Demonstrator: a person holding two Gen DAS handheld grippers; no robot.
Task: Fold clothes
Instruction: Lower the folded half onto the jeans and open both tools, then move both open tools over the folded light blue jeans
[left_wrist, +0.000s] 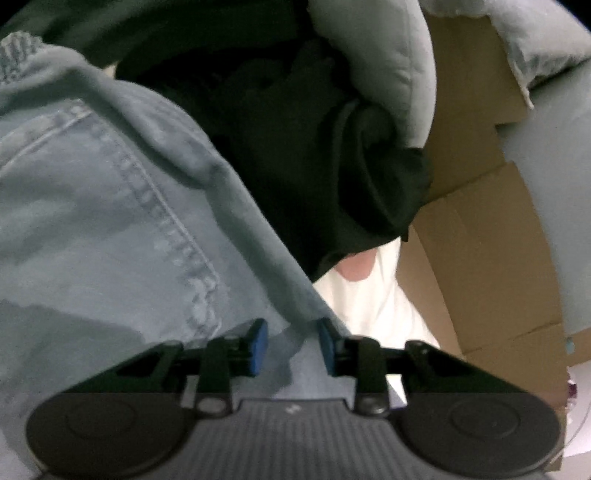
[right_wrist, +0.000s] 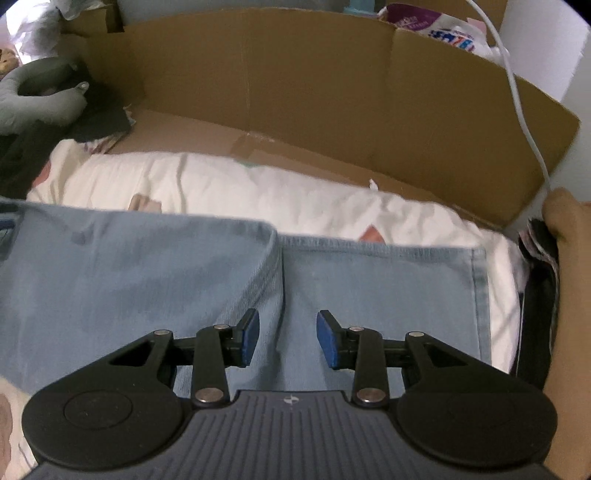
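Note:
Light blue jeans (right_wrist: 147, 280) lie flat on white bedding (right_wrist: 258, 192), with one folded layer on the left overlapping the hemmed part (right_wrist: 388, 280) on the right. My right gripper (right_wrist: 288, 339) hovers over the seam where the two layers meet. Its blue pads (right_wrist: 249, 338) stand apart with nothing pinched. In the left wrist view the jeans (left_wrist: 92, 206) fill the left side, showing a stitched seam. A raised fold edge runs down toward my left gripper (left_wrist: 293, 341). Its pads (left_wrist: 260, 339) are apart, and denim lies under the gap without being pressed.
A cardboard box wall (right_wrist: 295, 74) stands behind the bedding. A dark garment (left_wrist: 295, 147) and a grey cushion (left_wrist: 376, 55) lie beyond the jeans. A grey neck pillow (right_wrist: 33, 99) is far left. A white cable (right_wrist: 517, 96) hangs right, above a dark object (right_wrist: 539, 295).

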